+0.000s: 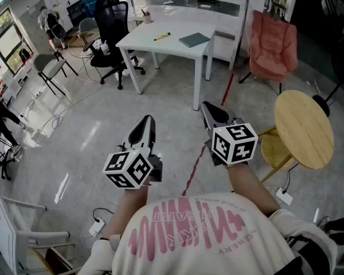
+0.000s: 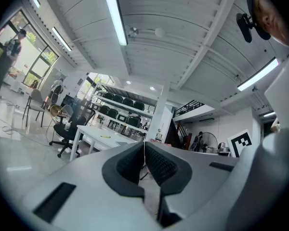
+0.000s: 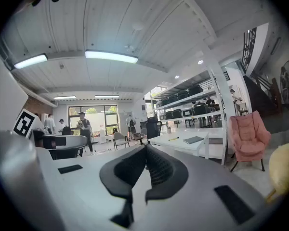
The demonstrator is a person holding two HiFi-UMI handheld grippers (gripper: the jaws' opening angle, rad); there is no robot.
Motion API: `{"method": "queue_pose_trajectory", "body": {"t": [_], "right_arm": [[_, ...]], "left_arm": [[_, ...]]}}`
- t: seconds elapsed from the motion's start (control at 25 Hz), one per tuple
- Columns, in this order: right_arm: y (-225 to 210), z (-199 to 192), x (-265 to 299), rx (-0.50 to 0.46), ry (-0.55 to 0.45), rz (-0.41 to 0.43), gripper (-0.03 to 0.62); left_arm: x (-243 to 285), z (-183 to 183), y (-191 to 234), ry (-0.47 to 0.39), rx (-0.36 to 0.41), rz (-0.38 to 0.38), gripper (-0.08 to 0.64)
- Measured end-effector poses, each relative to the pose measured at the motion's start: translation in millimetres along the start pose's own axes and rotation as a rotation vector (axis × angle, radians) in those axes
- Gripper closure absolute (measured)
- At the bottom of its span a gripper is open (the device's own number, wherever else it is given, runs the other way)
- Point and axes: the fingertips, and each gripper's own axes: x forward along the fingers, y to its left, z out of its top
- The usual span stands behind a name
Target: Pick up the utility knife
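The utility knife (image 1: 162, 36) is a small yellow bar lying on a white table (image 1: 155, 44) some way ahead of me, beside a dark notebook (image 1: 194, 39). It also shows as a yellow sliver in the left gripper view (image 2: 105, 136) and the right gripper view (image 3: 173, 138). My left gripper (image 1: 148, 121) and right gripper (image 1: 207, 106) are held side by side at waist height, pointing level toward that table and far short of it. Both are shut with their pads together and nothing between them, as the left gripper (image 2: 144, 147) and right gripper (image 3: 145, 149) show in their own views.
A black office chair (image 1: 112, 16) stands at the table's left end. A pink armchair (image 1: 272, 42) and a round wooden table (image 1: 304, 128) stand to the right. A red line (image 1: 195, 168) runs along the floor ahead. Cables and a socket strip (image 1: 96, 228) lie by my feet.
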Motion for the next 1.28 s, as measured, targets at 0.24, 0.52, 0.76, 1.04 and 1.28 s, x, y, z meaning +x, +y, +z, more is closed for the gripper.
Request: {"method": "queue_pose_trajectory", "body": {"t": [0.24,0.52,0.76,1.04,1.28], "right_arm": [[-2,-1,12,0.006,0.009,-0.008,0.577],[4,-7,38,0.046,-0.002,-0.006,0.577],[10,-17,52,0.076,0.000,-0.021,0.577],[0,-23,87,0.070,0.034,-0.047,0.577],[-16,-16,133,0.062,0.039,-0.056,0.577]], "left_arm": [[6,1,10,0.002,-0.002,-0.001,0.535],[9,5,38,-0.008,-0.001,0.002,0.535],[7,6,63,-0.005,-0.012,0.000,0.535],[25,6,94,0.007,-0.035,0.014,0.535],[59,18,123,0.000,-0.036,0.014,0.535]]}}
